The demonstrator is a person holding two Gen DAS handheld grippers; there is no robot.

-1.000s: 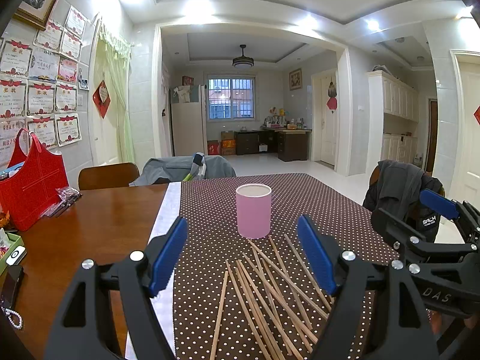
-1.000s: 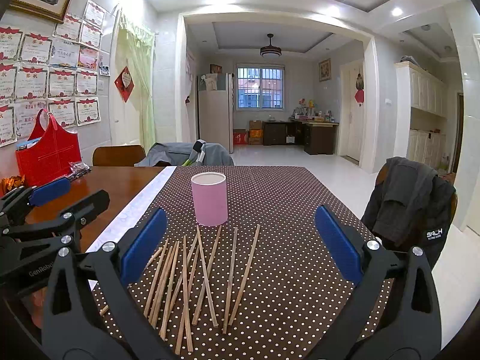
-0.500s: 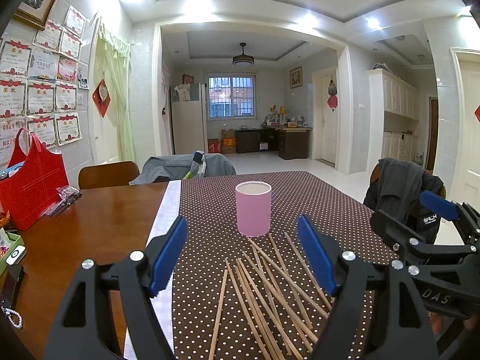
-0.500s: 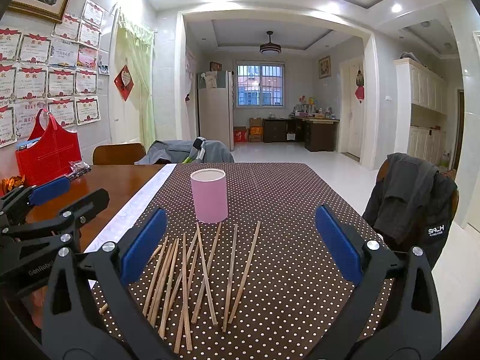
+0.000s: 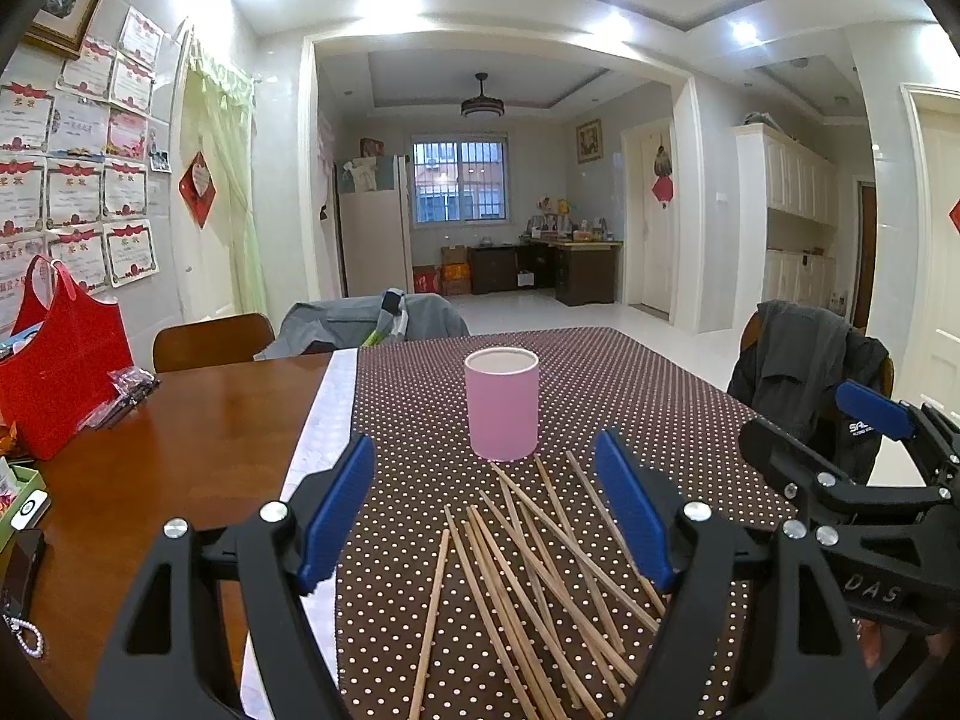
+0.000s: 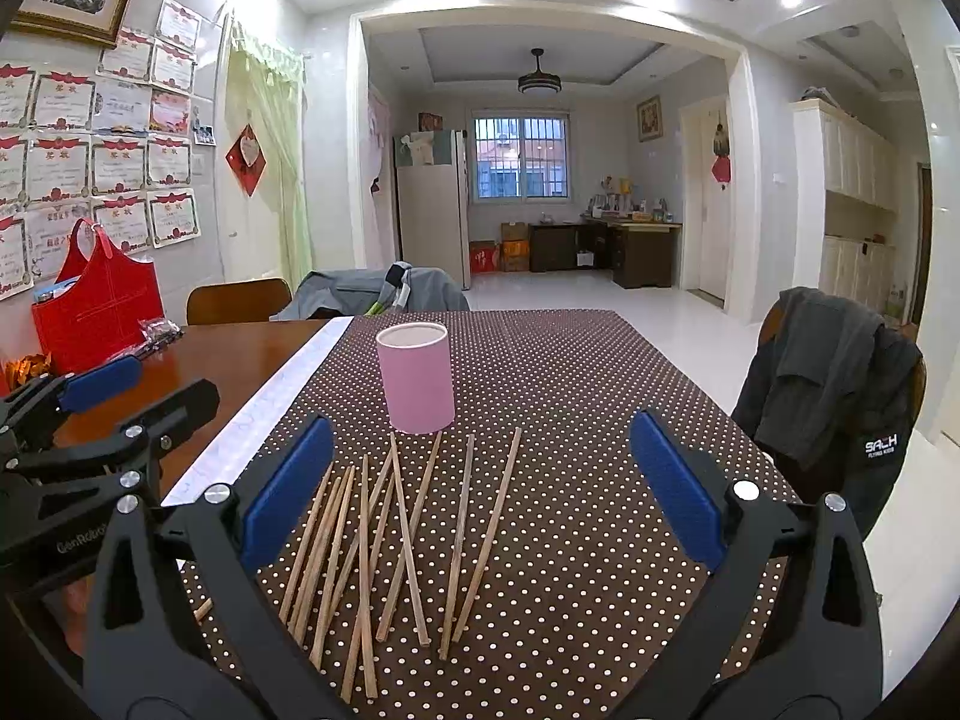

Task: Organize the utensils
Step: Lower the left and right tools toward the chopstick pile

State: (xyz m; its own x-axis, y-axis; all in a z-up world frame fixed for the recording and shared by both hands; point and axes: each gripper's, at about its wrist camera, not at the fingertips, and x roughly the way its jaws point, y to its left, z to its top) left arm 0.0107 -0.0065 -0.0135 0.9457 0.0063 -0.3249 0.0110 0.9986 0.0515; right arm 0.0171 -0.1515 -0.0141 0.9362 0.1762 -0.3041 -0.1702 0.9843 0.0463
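Note:
A pink cylindrical cup [image 5: 501, 405] [image 6: 415, 378] stands upright and empty-looking on the brown dotted cloth [image 5: 630, 408] [image 6: 570, 396]. Several wooden chopsticks [image 5: 540, 576] [image 6: 384, 546] lie scattered on the cloth in front of it. My left gripper [image 5: 486, 510] hovers open above the chopsticks, holding nothing. My right gripper [image 6: 480, 486] is open too, over the right part of the pile, and also holds nothing. Each gripper shows at the edge of the other's view: the right gripper [image 5: 864, 456] and the left gripper [image 6: 114, 396].
A red bag [image 5: 57, 360] [image 6: 99, 306] and small packets sit on the bare wooden table [image 5: 180, 438] at the left. A chair with a dark jacket [image 5: 810, 372] [image 6: 834, 384] stands at the right edge. Another chair and grey cloth lie beyond the far edge.
Both grippers have drifted very slightly; the view has crept a little. Cup and chopsticks lie as before, and both jaws stay open.

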